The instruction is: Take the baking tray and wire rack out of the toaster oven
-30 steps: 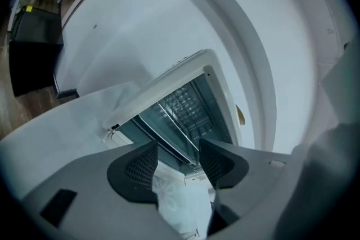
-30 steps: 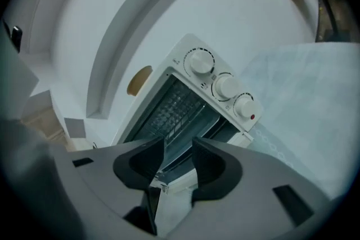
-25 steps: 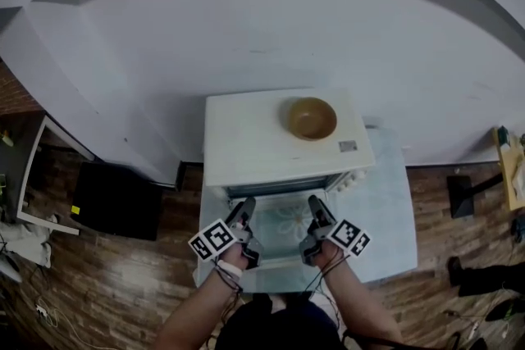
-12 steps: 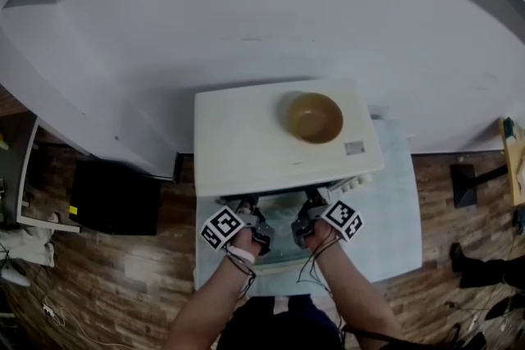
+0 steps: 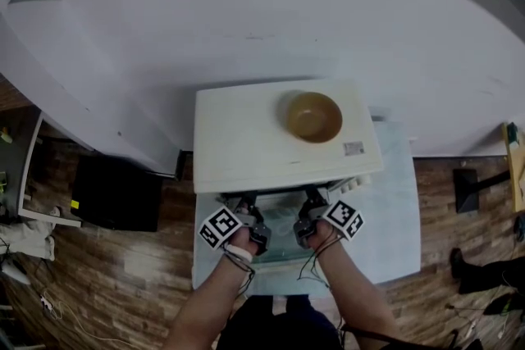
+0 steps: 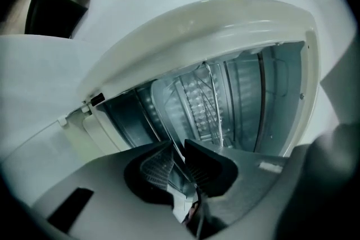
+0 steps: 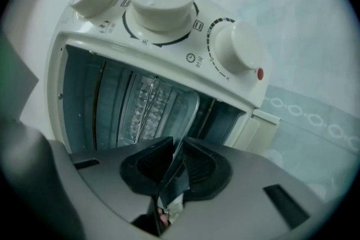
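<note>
The white toaster oven (image 5: pixel 262 143) stands open in front of me. Its metal baking tray (image 6: pixel 191 104) (image 7: pixel 169 107) sits in the cavity, with the thin wires of the wire rack (image 6: pixel 216 109) (image 7: pixel 147 99) above it. My left gripper (image 5: pixel 244 207) (image 6: pixel 179 146) and right gripper (image 5: pixel 310 206) (image 7: pixel 177 146) are side by side at the oven mouth. Both pairs of jaws are closing. Each has the tray's thin front rim between its pads, pressed from both sides, left gripper at the tray's left part and right gripper at its right part.
A brown bowl (image 5: pixel 313 115) rests on top of the oven. The glass door (image 5: pixel 279 256) lies open under my hands. Three white knobs (image 7: pixel 160 3) line the oven's right panel. A pale blue mat (image 5: pixel 398 201) covers the table; a black box (image 5: pixel 115 194) sits on the floor at left.
Both grippers moved forward and down from above the open door to the oven mouth. Their jaws went from open to closed on the tray's front rim.
</note>
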{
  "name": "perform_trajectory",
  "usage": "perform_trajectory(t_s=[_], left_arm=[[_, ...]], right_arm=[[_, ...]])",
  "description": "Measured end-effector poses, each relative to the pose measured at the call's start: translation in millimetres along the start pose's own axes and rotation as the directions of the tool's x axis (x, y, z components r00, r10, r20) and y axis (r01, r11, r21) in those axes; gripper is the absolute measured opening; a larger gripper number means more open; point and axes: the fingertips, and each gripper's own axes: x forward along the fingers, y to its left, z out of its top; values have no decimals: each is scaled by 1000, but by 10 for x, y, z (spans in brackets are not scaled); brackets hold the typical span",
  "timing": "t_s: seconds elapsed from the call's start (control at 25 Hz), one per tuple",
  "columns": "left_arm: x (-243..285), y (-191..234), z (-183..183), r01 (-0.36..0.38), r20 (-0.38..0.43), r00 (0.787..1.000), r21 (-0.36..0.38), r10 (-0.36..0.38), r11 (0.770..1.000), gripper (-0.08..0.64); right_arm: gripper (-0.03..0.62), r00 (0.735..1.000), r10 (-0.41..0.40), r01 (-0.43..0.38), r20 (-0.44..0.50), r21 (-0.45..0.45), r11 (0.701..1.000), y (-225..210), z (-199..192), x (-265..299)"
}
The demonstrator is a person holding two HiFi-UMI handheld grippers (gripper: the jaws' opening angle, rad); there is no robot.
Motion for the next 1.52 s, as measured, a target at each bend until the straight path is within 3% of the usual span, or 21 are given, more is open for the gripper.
perform_trajectory(t_s=[0.6,0.84,0.96,1.12,1.28,1.36,1.52], left_arm=[[-600,75,-407,-42,-29,999,-6,42,999,67],[-849,145,-197,-87,22,996,32,86,996,159],[-951,178,-33,-109,29,994,98,107,989,172],[-956,157,3,-75,-81,991,305,105,949,172],[-997,155,-80,-16,-201,971,479,128,878,147],[-1033,158,-112,2,-230,964,512,135,859,150],[-1106,136,-162,27,-255,959,518,124,855,151]], right_arm=[[55,997,-17,18,-78,10,1000,-142,-299,-670],[54,994,-24,25,-105,4,1000,-176,-378,-833],[52,994,-16,16,-111,1,1000,-177,-399,-908],[51,991,-16,19,-129,19,1000,-168,-457,-1028],[46,991,13,-13,-136,1,1000,-156,-470,-1089],[47,990,25,-28,-139,-16,999,-165,-471,-1108],[46,989,18,-20,-145,-17,1000,-167,-505,-1201]])
